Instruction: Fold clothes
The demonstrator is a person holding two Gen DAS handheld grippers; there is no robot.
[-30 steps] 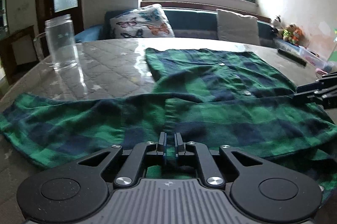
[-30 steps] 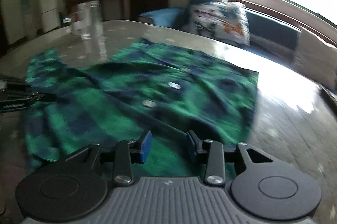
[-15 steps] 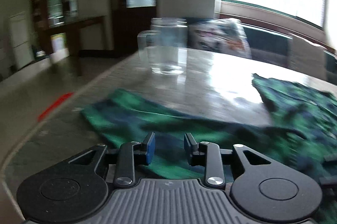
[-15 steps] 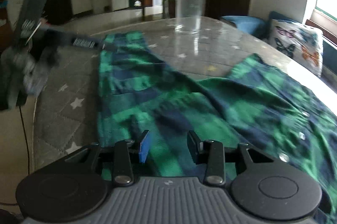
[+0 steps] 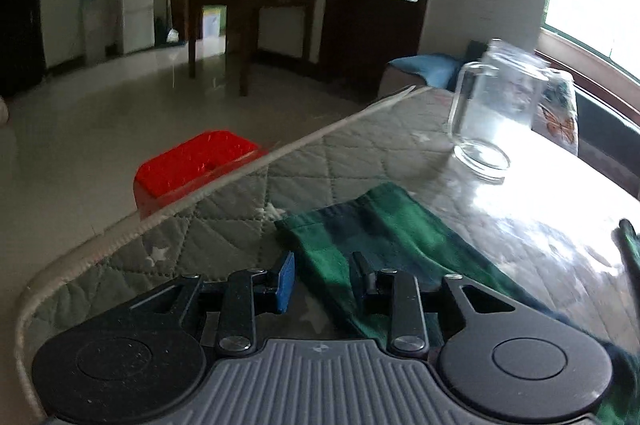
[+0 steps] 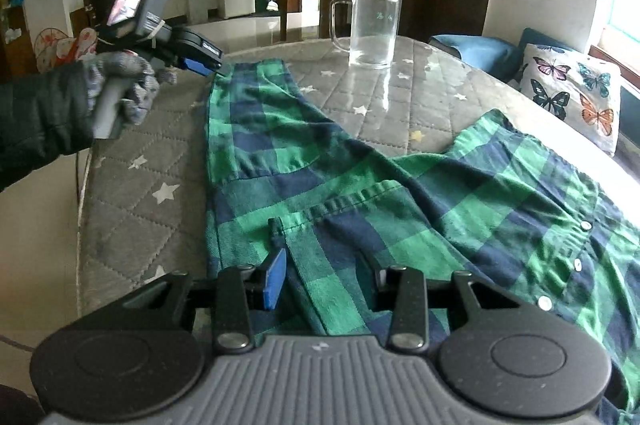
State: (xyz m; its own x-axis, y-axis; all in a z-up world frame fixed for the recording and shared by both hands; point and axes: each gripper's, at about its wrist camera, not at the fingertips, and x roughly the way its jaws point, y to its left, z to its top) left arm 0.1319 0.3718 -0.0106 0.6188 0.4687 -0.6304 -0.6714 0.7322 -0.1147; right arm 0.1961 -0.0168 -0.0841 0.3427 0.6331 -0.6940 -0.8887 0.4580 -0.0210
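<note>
A gloved left hand (image 6: 128, 93) holds the left gripper (image 5: 322, 275) low at the sleeve end of the green-and-navy plaid flannel shirt (image 6: 400, 193), jaws spread with the cuff between them, nothing clamped. The right gripper (image 6: 326, 275) hovers over the shoulder seam, jaws likewise apart and empty. The shirt lies spread on the grey quilted star-print table cover (image 6: 140, 185). Beyond the sleeve, a clear glass handled jar (image 6: 372, 25) stands upright; I cannot tell its contents.
</note>
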